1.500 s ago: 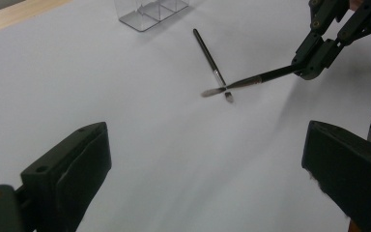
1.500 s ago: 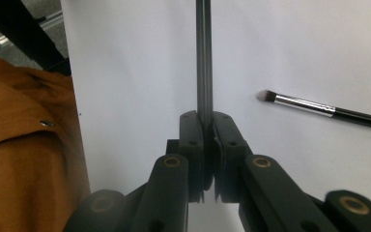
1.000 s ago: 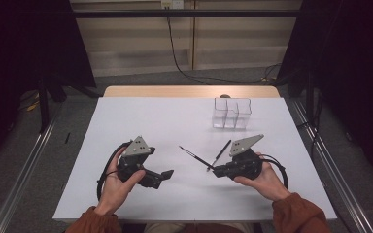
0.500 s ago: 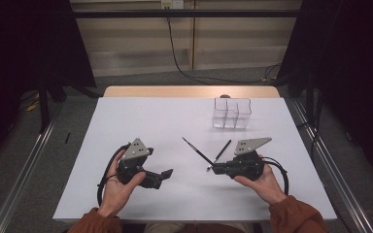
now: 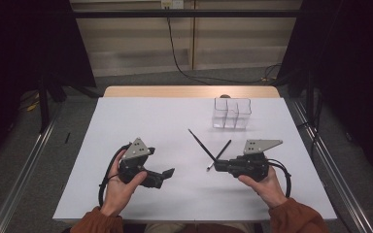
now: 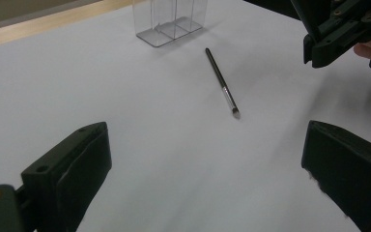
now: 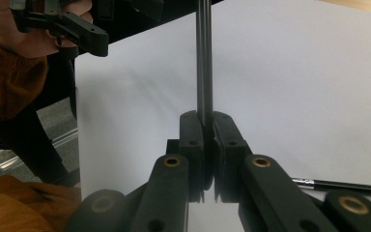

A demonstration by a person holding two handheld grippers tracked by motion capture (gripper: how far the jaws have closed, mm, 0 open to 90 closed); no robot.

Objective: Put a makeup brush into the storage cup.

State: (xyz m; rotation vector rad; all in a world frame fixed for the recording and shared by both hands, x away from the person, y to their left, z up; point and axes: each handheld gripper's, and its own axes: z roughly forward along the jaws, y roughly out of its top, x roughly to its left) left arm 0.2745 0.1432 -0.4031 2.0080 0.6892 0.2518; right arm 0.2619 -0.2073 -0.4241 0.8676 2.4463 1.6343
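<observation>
The right tongs (image 5: pixel 222 166) are clamped on one thin black brush (image 5: pixel 201 144), lifted off the white surface (image 5: pixel 141 121), while a second brush (image 6: pixel 222 83) still lies flat, the clear compartmented holder (image 5: pixel 231 113) stands empty, and the left tongs (image 5: pixel 167 174) wait apart.

Both forearms wear rust-orange knitted sleeves (image 5: pixel 291 216). Each claw, left (image 5: pixel 167 173) and right (image 5: pixel 217 166), is matt black with brass-coloured pivot bushings, a grey three-cornered plate on top, and a black cable looping behind.
</observation>
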